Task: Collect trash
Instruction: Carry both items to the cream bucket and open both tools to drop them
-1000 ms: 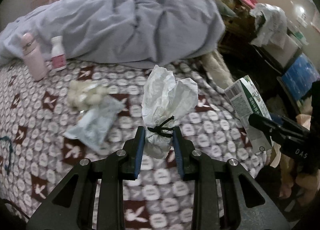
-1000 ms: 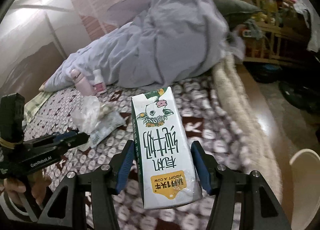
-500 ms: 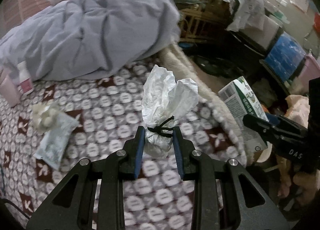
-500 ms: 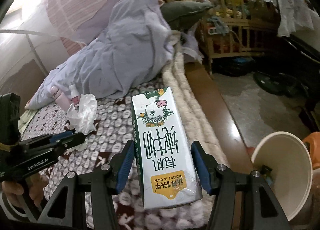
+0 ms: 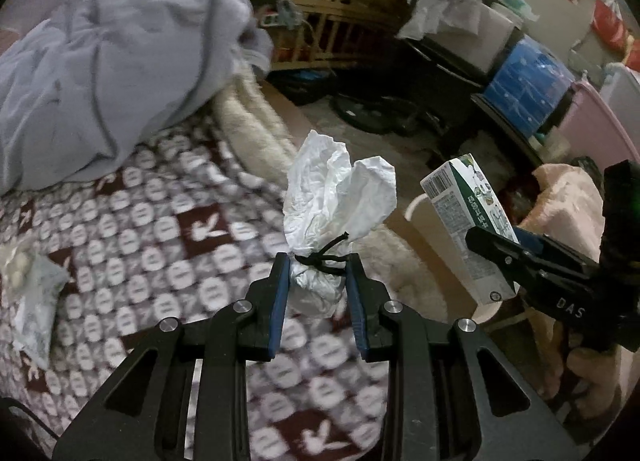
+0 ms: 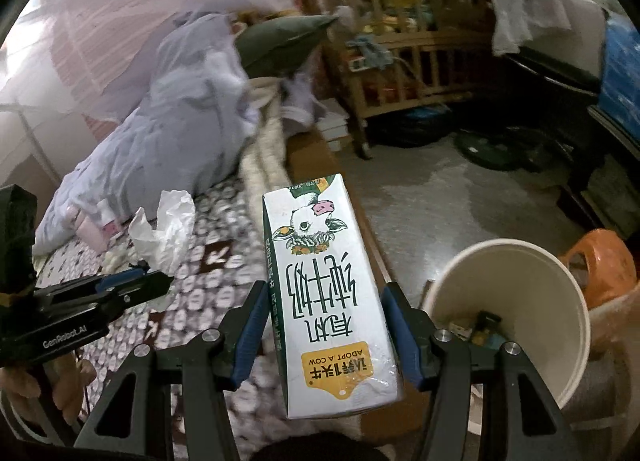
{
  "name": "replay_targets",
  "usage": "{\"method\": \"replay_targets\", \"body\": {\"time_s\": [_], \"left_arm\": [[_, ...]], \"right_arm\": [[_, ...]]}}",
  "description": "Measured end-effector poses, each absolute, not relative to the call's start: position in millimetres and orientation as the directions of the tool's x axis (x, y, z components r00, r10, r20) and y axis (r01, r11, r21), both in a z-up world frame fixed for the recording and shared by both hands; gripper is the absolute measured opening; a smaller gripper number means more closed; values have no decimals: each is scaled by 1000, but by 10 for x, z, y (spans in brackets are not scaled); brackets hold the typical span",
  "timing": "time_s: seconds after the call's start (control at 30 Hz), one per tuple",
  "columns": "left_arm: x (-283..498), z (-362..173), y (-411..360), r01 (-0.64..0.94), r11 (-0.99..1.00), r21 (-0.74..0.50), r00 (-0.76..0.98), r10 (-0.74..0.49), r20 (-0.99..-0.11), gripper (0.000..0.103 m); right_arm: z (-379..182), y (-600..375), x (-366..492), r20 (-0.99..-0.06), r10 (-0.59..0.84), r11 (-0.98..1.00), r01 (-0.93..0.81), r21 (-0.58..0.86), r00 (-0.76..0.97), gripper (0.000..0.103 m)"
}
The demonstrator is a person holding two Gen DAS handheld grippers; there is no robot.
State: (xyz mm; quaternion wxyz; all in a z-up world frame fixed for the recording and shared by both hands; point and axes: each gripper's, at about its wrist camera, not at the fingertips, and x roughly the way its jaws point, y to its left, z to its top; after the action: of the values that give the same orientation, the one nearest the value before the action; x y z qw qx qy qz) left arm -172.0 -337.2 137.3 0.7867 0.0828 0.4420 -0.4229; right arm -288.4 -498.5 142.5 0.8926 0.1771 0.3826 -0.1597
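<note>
Your two pieces of trash are both held in the air. The white tied bag (image 5: 334,217), crumpled and knotted with a black tie, sits between the blue pads of your left gripper (image 5: 317,285), which pinches it just below the knot; its loose top fans upward above the fingers. The milk carton (image 6: 326,289), white with green edging, a cow drawing and a yellow label reading "ADOPT A COW", is clamped by its two long sides in your right gripper (image 6: 326,335), its printed face upward and its far end pointing away from you.

In the left wrist view the carton appears at right, upright and well apart from the bag, with the cream rim of the bin behind it. In the right wrist view the cream waste bin (image 6: 560,261) stands just right of the carton, open, with a few small items at its bottom; an orange container (image 6: 604,257) sits just beyond it.

Below both grippers lies the patterned bedspread (image 5: 160,229), maroon with white motifs. On it, at the left edge, rest a pale wrapper (image 5: 34,309) and a lumpy cream object just above it. A rumpled grey duvet (image 5: 100,69) covers the far part of the bed; a wooden crib (image 6: 404,61) stands on the floor beyond
</note>
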Motion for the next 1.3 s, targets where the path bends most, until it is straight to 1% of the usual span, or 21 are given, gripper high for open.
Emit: {"method": "replay_targets", "body": {"time_s": [0.43, 0.7, 0.87, 1.3], "left_arm": [[-2036, 1358, -4190, 821, 521, -235, 163, -609, -776, 25], [-2219, 1297, -4709, 856, 437, -278, 62, -620, -782, 25], [-2371, 1233, -5009, 873, 403, -276, 31, -611, -791, 25], [-2456, 1103, -5250, 888, 375, -267, 9, -594, -804, 25]], "right_arm": [[1356, -5602, -3372, -755, -259, 805, 566, 176, 602, 56], [1207, -5982, -3666, -777, -298, 734, 653, 184, 554, 56], [1110, -6176, -3822, -791, -312, 690, 698, 191, 525, 56], [966, -6374, -3898, -804, -330, 651, 736, 186, 495, 56]]}}
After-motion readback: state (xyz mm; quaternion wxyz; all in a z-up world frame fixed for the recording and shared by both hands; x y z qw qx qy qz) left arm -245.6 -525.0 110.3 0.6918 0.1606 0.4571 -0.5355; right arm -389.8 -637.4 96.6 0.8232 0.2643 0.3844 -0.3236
